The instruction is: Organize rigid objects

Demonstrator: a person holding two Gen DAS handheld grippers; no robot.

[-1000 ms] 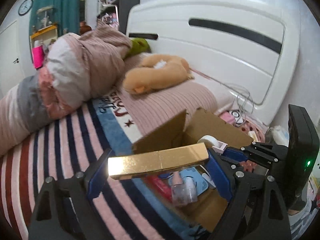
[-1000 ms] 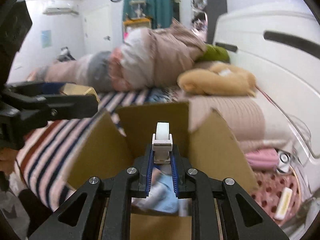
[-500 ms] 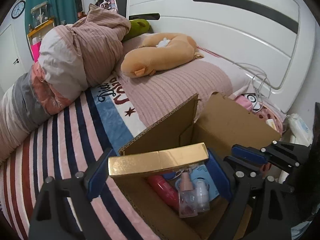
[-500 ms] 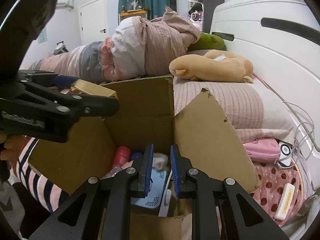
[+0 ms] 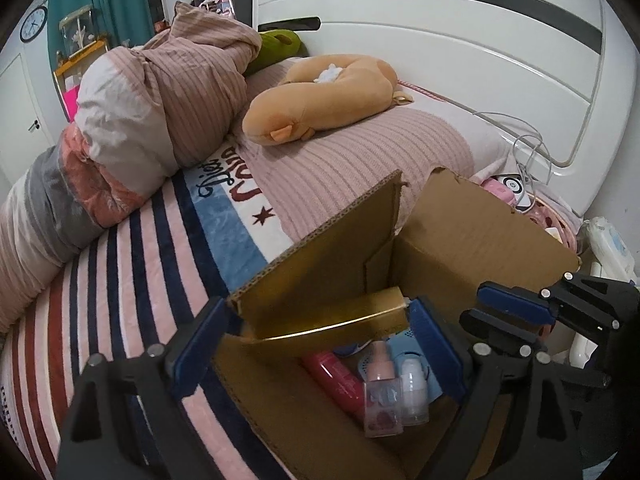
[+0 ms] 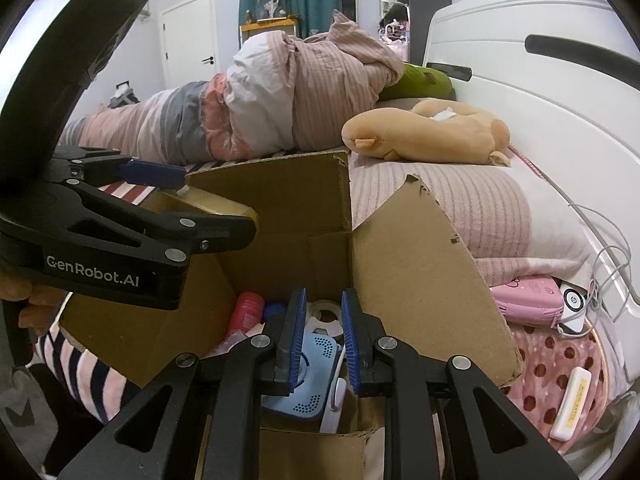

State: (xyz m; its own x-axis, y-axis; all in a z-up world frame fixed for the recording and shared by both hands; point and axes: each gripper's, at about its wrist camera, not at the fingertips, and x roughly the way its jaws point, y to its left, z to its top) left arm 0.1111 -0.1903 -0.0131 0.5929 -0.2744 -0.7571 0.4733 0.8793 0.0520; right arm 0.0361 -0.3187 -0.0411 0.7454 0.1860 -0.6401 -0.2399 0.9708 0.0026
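Observation:
An open cardboard box (image 5: pixel 472 236) stands beside the bed; it also shows in the right wrist view (image 6: pixel 416 264). My left gripper (image 5: pixel 320 340) is shut on a long gold box (image 5: pixel 332 314) and holds it across the cardboard box's opening, partly behind a flap. The gold box also shows in the right wrist view (image 6: pixel 208 202). My right gripper (image 6: pixel 322 336) is open and empty over the cardboard box. Below it lies a white tape dispenser (image 6: pixel 326 316) on a blue device (image 6: pixel 316 356). A red bottle (image 5: pixel 336 380) and two small bottles (image 5: pixel 394 396) stand inside.
The bed has a striped blanket (image 5: pixel 120 280), a bundled duvet (image 5: pixel 160 92) and a tan plush toy (image 5: pixel 320 96). A white headboard (image 5: pixel 460 48) stands behind. A pink polka-dot stool (image 6: pixel 552 376) with a pink case and cables stands to the right of the box.
My right gripper has let go of the tape dispenser, which now lies in the box, and its jaws have opened. My left gripper has lowered the gold box towards the box's opening.

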